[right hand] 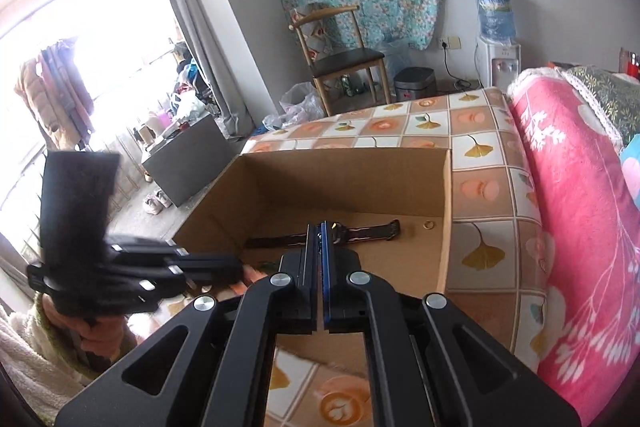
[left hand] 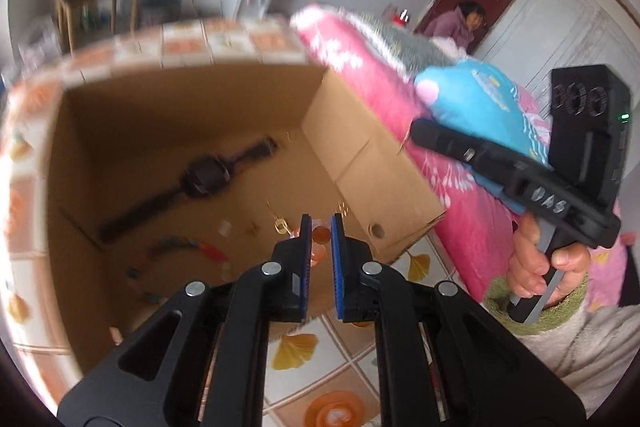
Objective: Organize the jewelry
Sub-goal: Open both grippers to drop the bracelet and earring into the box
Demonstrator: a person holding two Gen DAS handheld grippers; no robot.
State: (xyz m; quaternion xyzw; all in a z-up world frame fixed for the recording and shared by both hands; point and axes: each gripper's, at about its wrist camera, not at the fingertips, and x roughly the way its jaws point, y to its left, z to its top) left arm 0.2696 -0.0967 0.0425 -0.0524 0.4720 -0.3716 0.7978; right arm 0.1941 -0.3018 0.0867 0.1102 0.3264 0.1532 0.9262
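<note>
one open cardboard box (left hand: 372, 163) sits on the patterned cloth (right hand: 484, 183), with one dark wristwatch (left hand: 200, 179) flat on its floor, one gold ring (right hand: 429, 225) near its far corner and several small blurred trinkets. left gripper (left hand: 321, 223) hangs over the box's near edge, its jaws a narrow slit apart, amber beads (left hand: 320, 235) between them. right gripper (right hand: 322, 227) is pressed closed, nothing seen in it, watch just beyond.

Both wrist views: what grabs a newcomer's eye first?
The open brown cardboard box on the tiled-pattern cloth, filling the middle of both views, with a dark strapped wristwatch lying flat on its floor among small blurred trinkets. Next, the bright pink floral blanket bunched along the box's right. The left gripper hovers over the box's near edge, something small and orange between its nearly shut jaws.
</note>
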